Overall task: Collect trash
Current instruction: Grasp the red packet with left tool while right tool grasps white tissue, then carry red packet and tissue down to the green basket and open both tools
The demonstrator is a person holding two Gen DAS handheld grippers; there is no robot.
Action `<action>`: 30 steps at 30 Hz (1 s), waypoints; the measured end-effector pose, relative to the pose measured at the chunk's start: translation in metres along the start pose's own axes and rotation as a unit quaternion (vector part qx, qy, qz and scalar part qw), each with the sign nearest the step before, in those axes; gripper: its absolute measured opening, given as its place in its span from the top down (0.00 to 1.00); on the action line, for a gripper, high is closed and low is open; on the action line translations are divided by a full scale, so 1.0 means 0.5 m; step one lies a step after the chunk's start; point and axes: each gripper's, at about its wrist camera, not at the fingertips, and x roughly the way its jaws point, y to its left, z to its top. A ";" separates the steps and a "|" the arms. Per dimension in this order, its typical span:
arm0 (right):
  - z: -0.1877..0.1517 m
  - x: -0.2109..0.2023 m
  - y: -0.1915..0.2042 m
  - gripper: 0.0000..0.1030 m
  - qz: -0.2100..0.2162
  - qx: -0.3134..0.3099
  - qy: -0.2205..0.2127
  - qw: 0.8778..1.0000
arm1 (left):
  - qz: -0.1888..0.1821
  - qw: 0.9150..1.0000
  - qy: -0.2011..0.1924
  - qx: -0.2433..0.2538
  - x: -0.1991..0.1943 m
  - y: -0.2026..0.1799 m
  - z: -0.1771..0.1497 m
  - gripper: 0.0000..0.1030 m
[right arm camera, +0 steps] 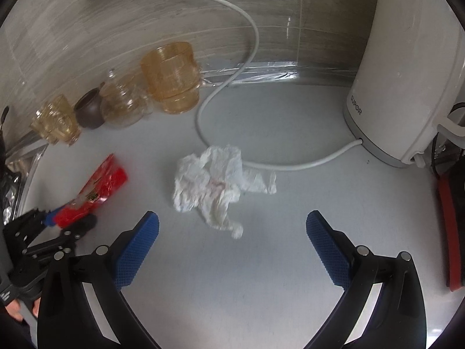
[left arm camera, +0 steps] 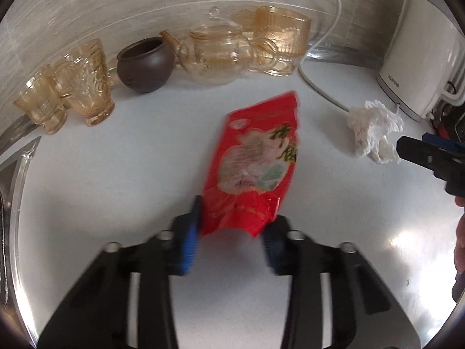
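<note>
Amber glass cups (left arm camera: 87, 84), teapot (left arm camera: 215, 52), white kettle (right arm camera: 407, 67) ring tissue (right arm camera: 215, 183).

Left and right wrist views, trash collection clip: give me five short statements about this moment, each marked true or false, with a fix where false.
1. The left gripper has the red snack wrapper between its fingers. True.
2. The right gripper is shut on the crumpled tissue. False: it is open, and the tissue lies on the counter ahead of its fingertips.
3. The brown clay pot stands between amber glass cups and a glass teapot. True.
4. The white cable runs to the white kettle. True.
5. The tissue lies inside the clay pot. False: it lies on the white counter, apart from the pot.
</note>
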 end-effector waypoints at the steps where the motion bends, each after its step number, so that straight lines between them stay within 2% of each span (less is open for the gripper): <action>1: 0.004 0.007 -0.001 0.02 0.004 0.005 0.002 1.000 | -0.001 1.000 0.000 -0.003 0.000 0.004 0.001 0.80; 2: 0.008 0.015 -0.002 0.02 0.008 0.010 0.006 1.000 | -0.004 1.000 0.000 -0.005 0.002 0.008 0.004 0.88; 3: 0.012 0.022 -0.002 0.02 0.011 0.013 0.009 1.000 | -0.007 1.000 0.001 -0.010 0.002 0.013 0.005 0.91; 7: 0.024 0.042 0.010 0.06 0.006 0.013 0.010 1.000 | -0.007 1.000 -0.001 -0.013 -0.002 0.028 -0.001 0.94; 13: 0.024 0.072 0.021 0.44 0.024 0.015 0.028 0.999 | -0.006 1.000 -0.003 -0.028 -0.006 0.038 -0.003 0.97; 15: 0.026 0.068 0.026 0.74 0.030 0.013 0.021 0.999 | -0.008 0.999 -0.003 -0.031 -0.001 0.036 0.001 0.98; 16: 0.029 0.064 0.032 0.80 0.024 0.005 0.019 1.000 | -0.008 0.999 -0.003 -0.033 -0.003 0.038 -0.002 0.99; 17: 0.030 0.061 0.037 0.90 0.020 -0.002 0.017 1.000 | -0.009 0.999 -0.003 -0.035 -0.005 0.039 -0.004 0.99; 21: 0.032 0.052 0.048 0.94 0.022 -0.015 0.014 1.000 | -0.013 0.999 -0.005 -0.046 -0.019 0.051 -0.017 0.99; 26: 0.020 0.009 0.046 0.94 0.031 -0.006 -0.002 0.999 | -0.021 0.998 -0.015 -0.052 -0.041 0.054 -0.019 0.99; 30: 0.013 -0.034 0.046 0.94 0.037 -0.008 -0.017 0.999 | -0.029 0.997 -0.030 -0.058 -0.087 0.060 -0.028 0.99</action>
